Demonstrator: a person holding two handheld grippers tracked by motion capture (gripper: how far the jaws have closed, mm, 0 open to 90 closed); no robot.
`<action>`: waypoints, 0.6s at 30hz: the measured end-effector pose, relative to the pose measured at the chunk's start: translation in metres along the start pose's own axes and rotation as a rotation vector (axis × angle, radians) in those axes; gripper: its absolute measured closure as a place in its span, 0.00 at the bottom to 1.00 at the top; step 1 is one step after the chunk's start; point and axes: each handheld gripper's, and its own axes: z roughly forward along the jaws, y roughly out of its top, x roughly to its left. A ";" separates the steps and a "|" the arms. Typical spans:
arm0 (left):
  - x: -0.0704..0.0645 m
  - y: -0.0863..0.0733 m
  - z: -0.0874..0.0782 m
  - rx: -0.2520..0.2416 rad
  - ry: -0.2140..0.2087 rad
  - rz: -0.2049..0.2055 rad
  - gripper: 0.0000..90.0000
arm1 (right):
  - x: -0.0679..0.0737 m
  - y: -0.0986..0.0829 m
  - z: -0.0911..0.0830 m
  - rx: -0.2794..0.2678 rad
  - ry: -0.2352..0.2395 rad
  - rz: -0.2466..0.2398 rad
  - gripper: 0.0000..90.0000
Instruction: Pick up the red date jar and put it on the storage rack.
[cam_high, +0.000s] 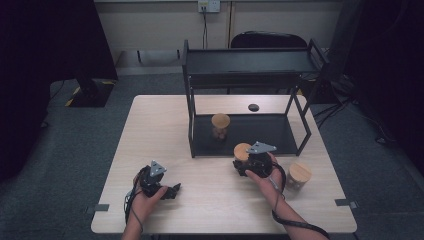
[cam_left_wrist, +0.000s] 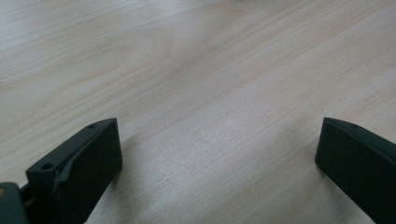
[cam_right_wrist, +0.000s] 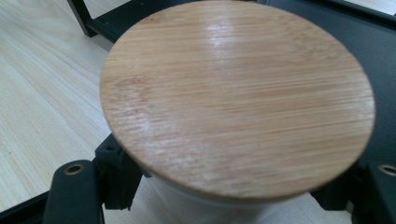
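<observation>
bamboo-lidded jar (cam_right_wrist: 238, 98) unlabelled, clamped in right claw (cam_high: 248, 161); left claw (cam_left_wrist: 219, 154) wide apart, empty, over table (cam_left_wrist: 187, 70)

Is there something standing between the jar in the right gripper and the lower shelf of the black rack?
Nothing visible does. The right gripper holds the jar just at the front edge of the lower shelf. Another jar stands on that shelf, to the left and further back, leaving free space ahead.

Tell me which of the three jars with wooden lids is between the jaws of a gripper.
The jar at the shelf's front edge, held by the right gripper. Another jar stands inside the shelf, and a third jar stands free on the table.
</observation>
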 end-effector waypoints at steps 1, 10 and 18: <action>0.000 0.000 0.000 -0.001 0.000 -0.001 0.00 | 0.000 0.000 -0.001 -0.001 0.005 0.002 0.28; 0.000 0.000 0.000 0.000 0.000 0.000 0.00 | 0.000 0.008 -0.005 0.010 0.027 0.009 0.28; 0.000 0.000 0.000 0.000 0.000 0.000 0.00 | -0.001 0.013 -0.006 0.019 0.036 0.022 0.28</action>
